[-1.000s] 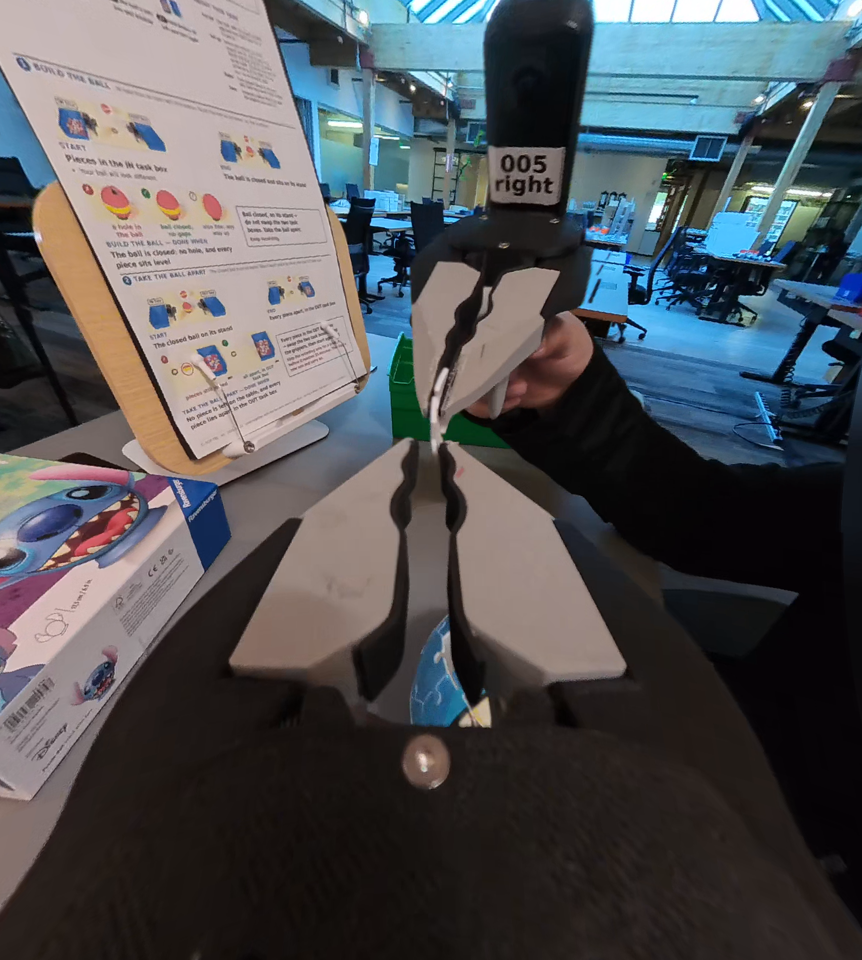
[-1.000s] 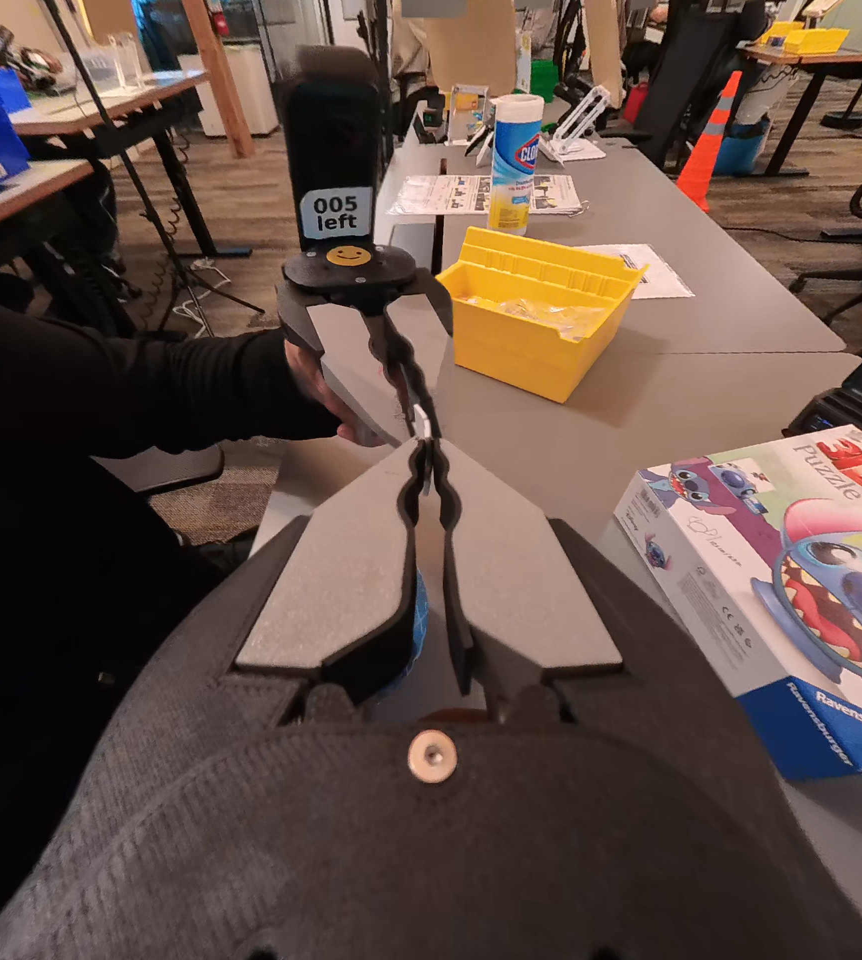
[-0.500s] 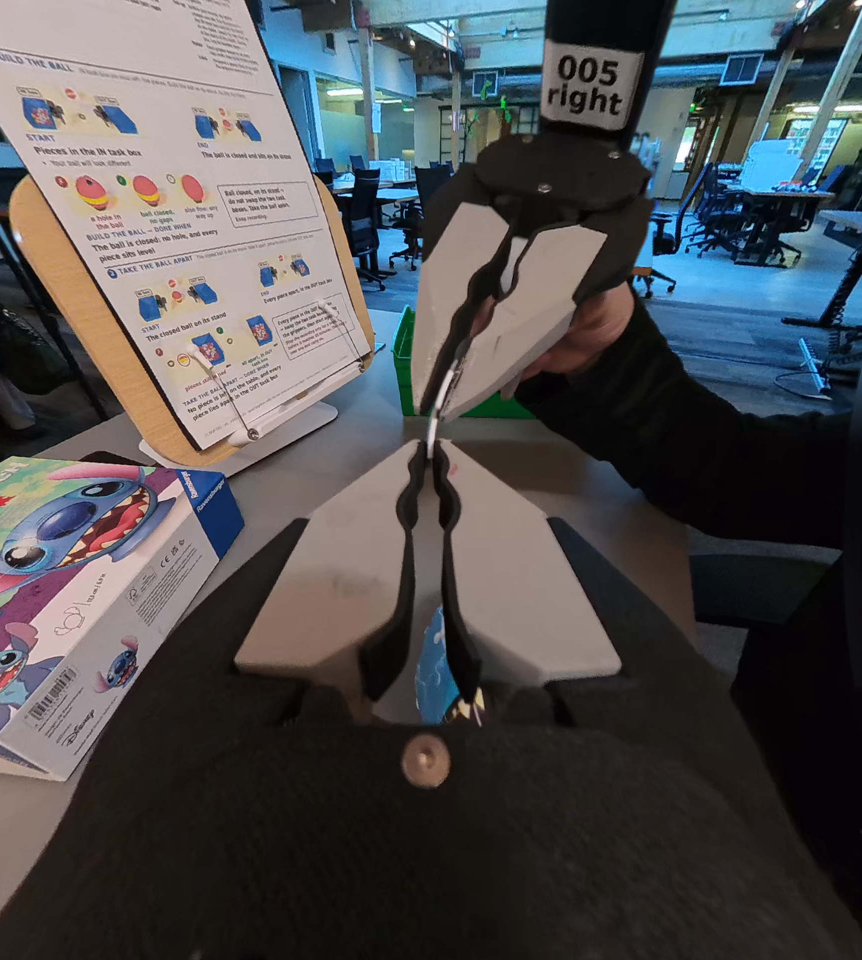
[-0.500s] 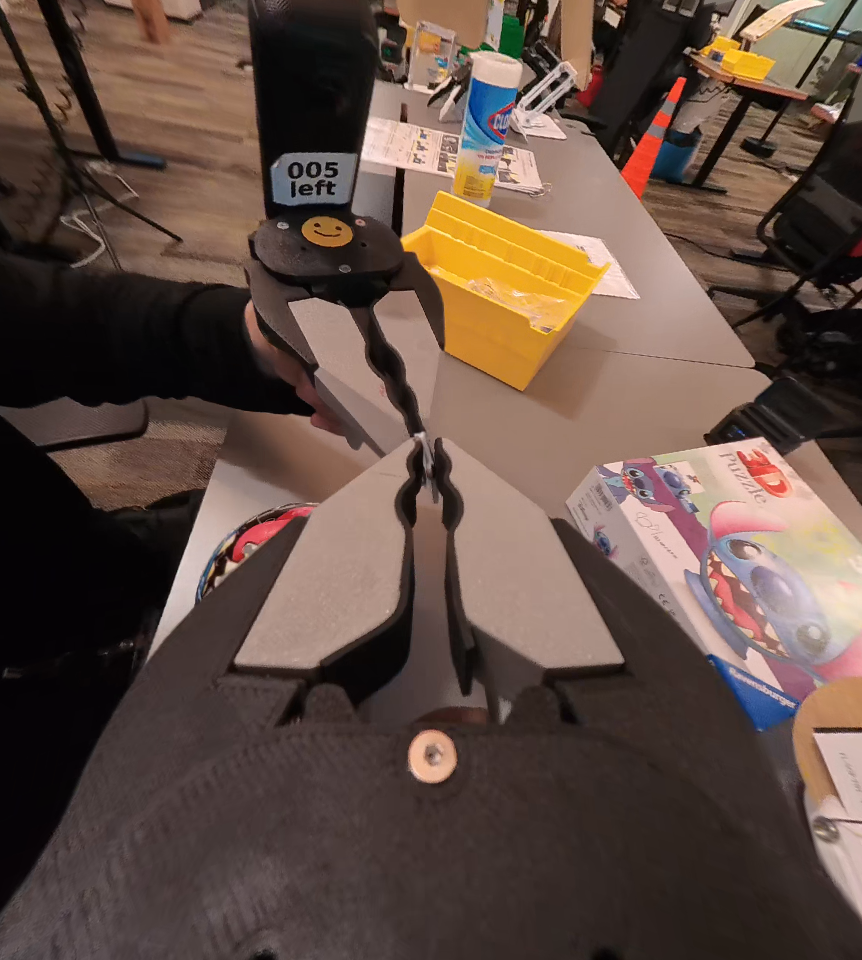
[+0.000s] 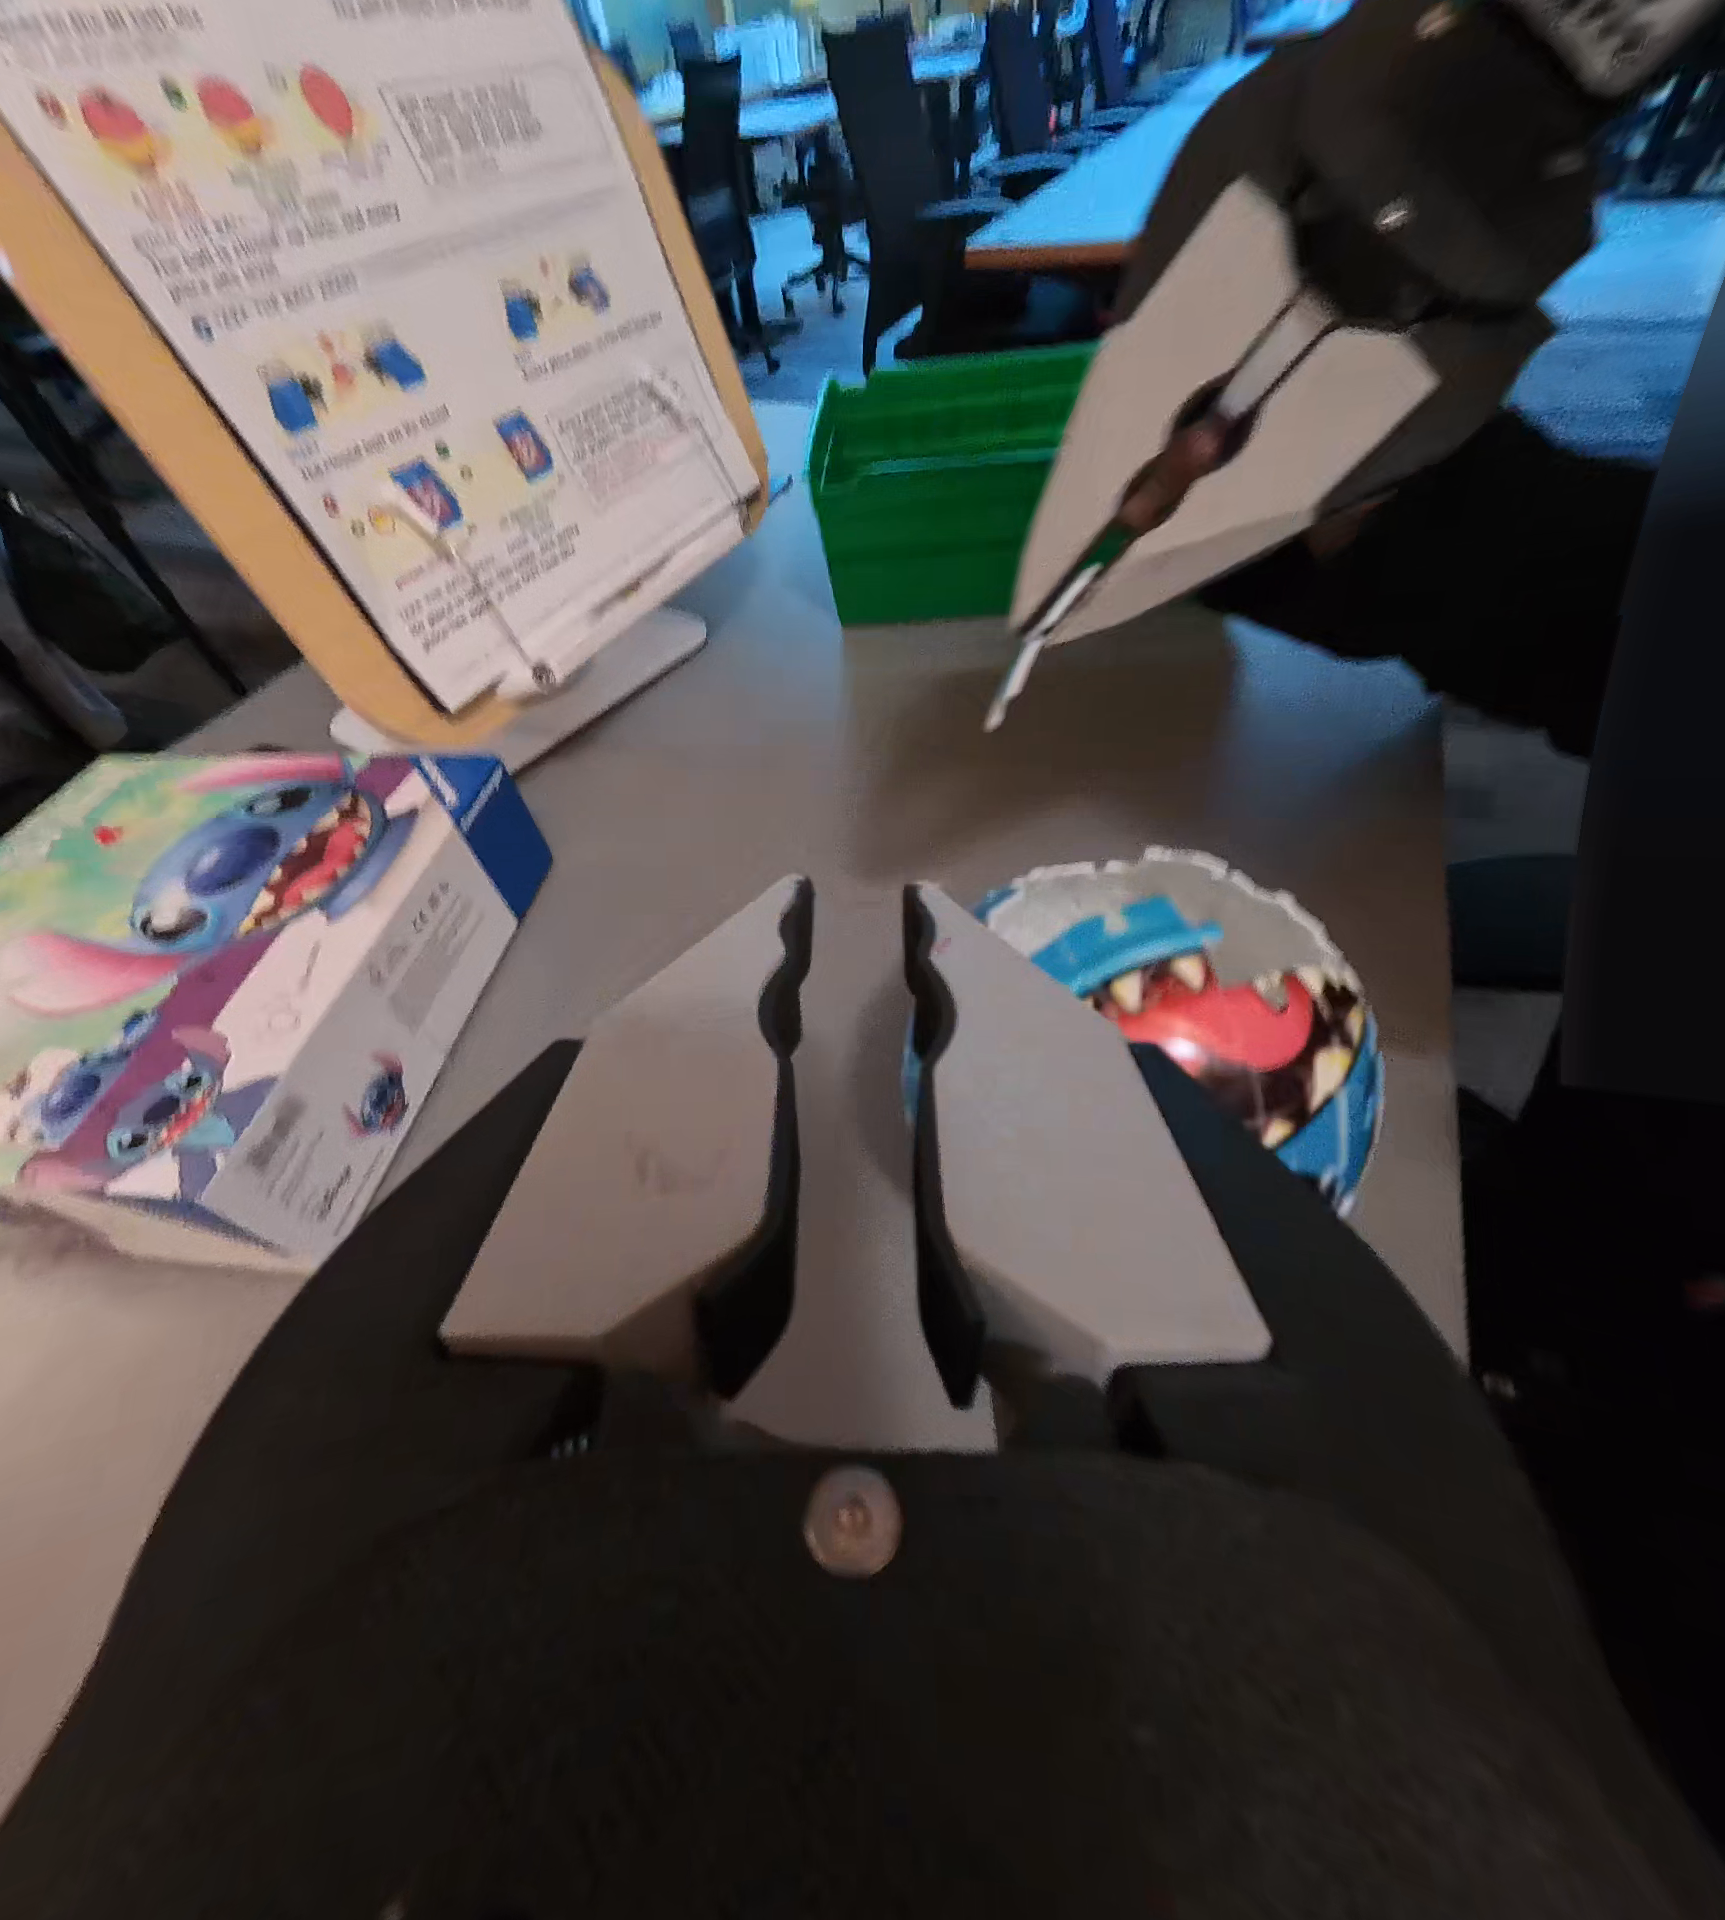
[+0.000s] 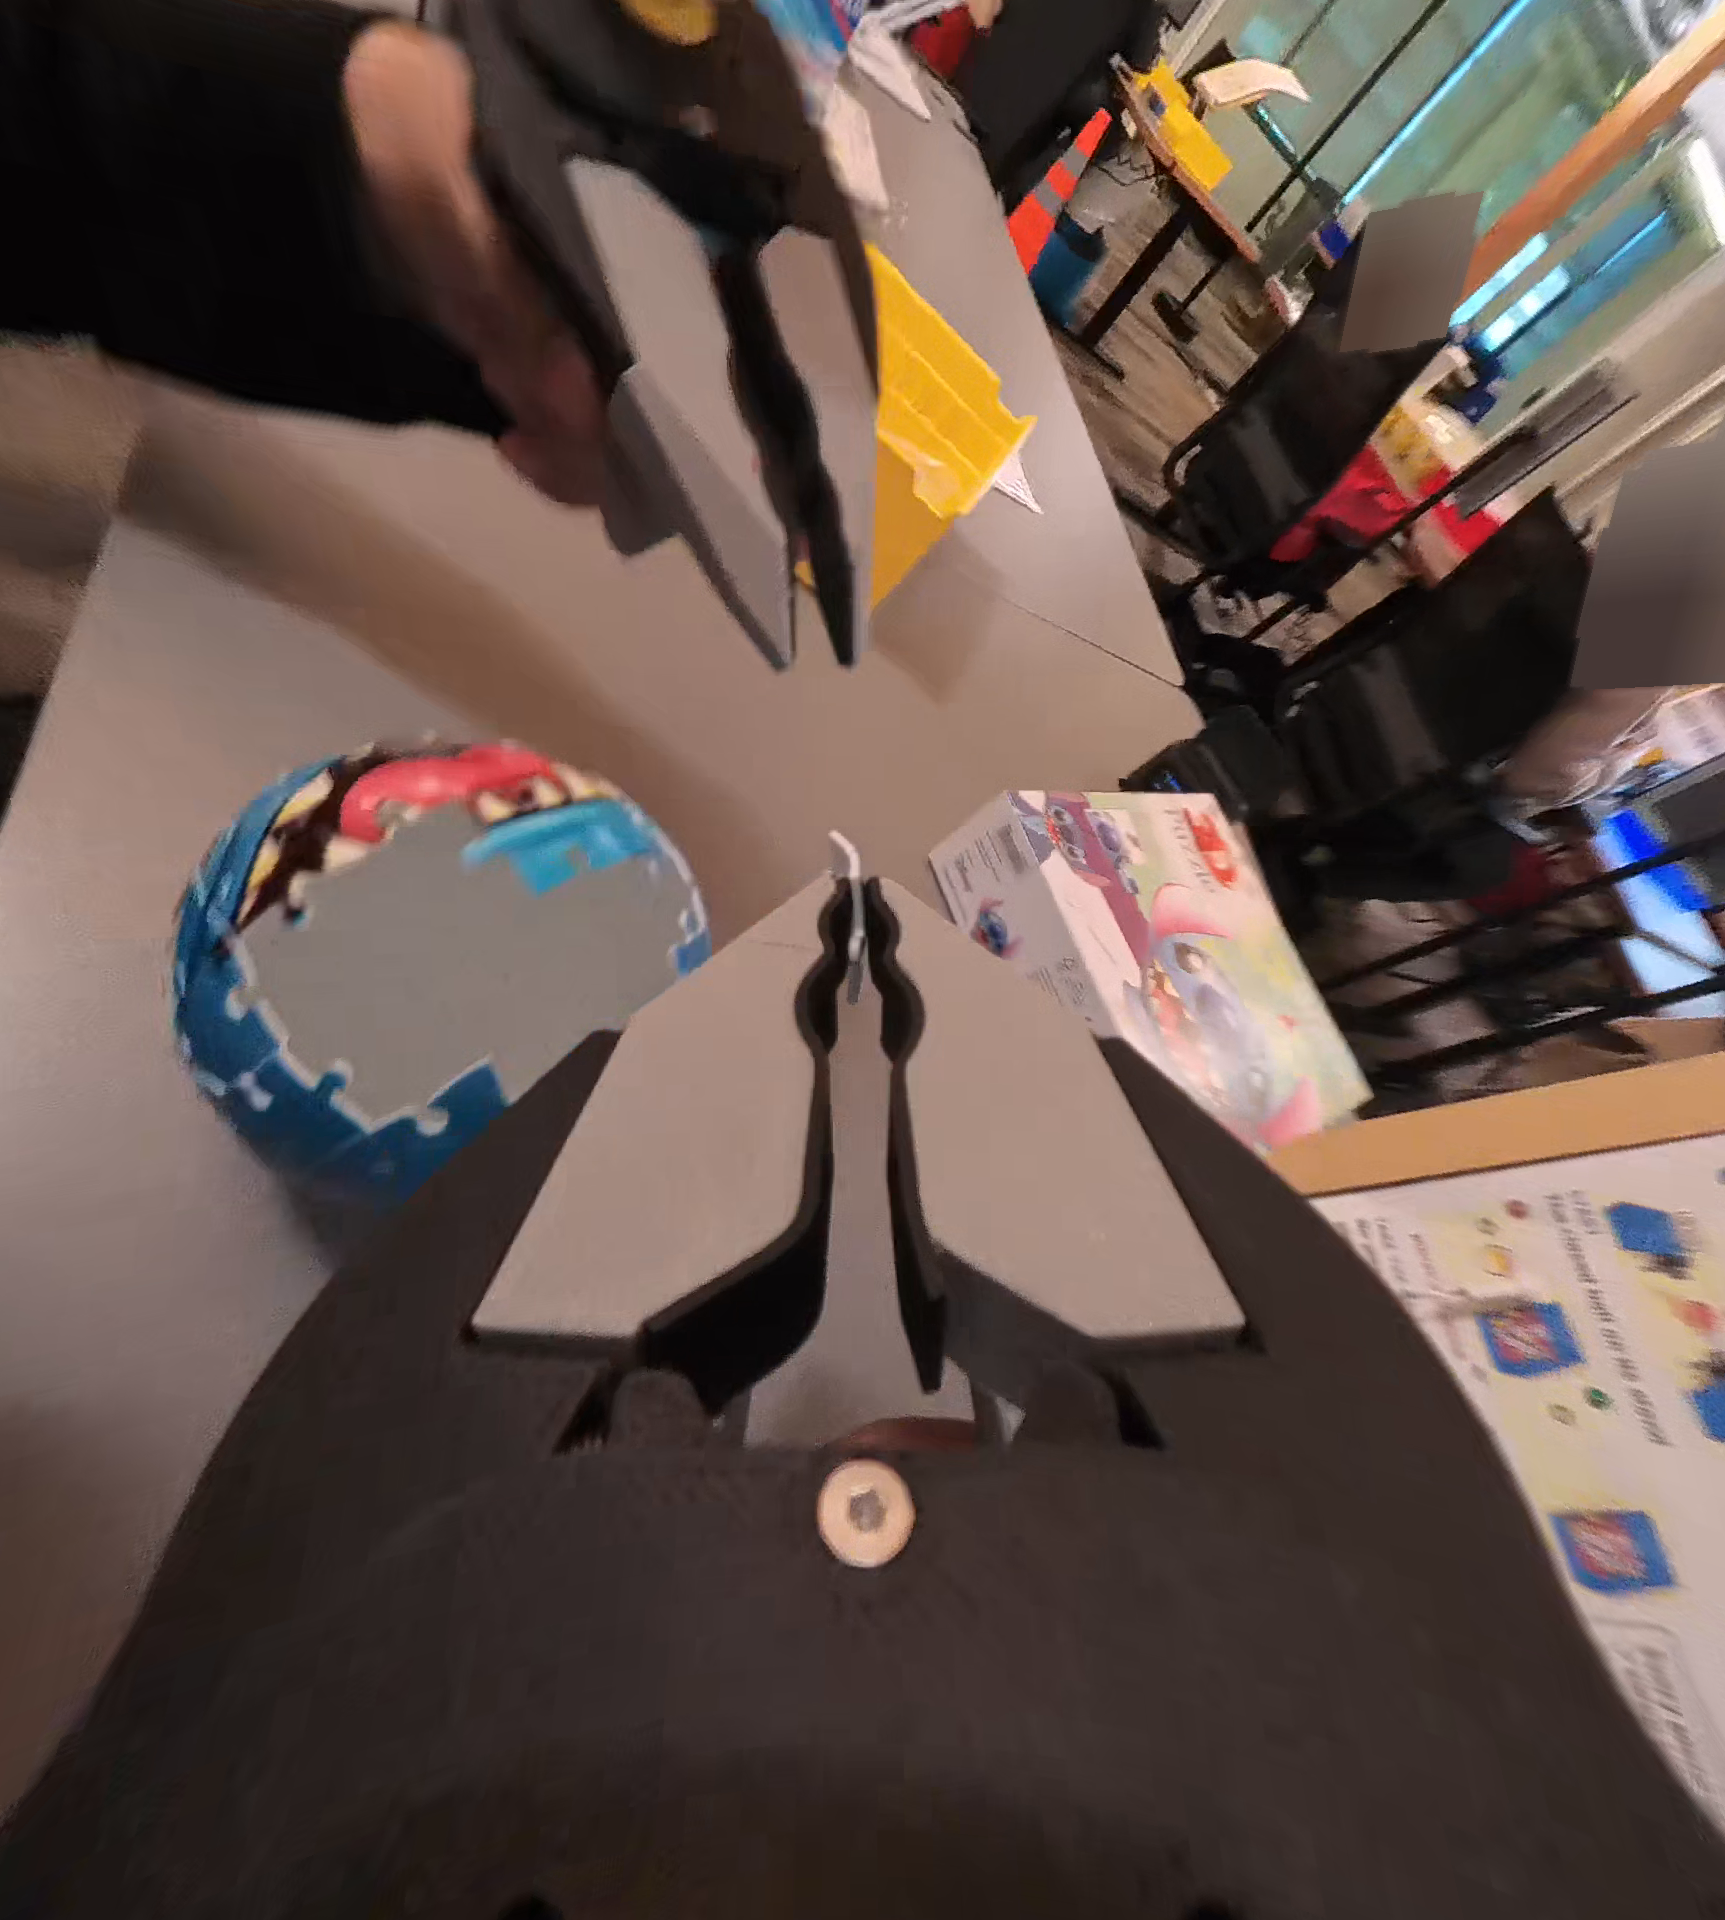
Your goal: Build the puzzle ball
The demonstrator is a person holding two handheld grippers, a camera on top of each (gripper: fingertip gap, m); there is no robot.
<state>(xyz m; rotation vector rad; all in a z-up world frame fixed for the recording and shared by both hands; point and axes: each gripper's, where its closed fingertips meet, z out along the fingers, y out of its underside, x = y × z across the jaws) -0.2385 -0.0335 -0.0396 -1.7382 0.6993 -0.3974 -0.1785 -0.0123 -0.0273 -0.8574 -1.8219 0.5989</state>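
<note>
Puzzle ball [image 6: 401, 956] sits on the grey table [image 5: 733, 748], well short of finished: most of its blue shell is locked together, with the red mouth and teeth showing, but a broad jagged gap remains across its upper side. Several pieces look to be missing still, to my eye. Beside it lies the puzzle box [image 5: 214, 987], with the instruction stand [image 5: 370, 312] behind. Left gripper [image 5: 853, 904] hangs just beside the ball, fingers parted and holding nothing. Right gripper [image 6: 853, 883] is above and apart from the ball, fingers clamped on a thin white puzzle piece [image 6: 850, 894] jutting past its tips.
</note>
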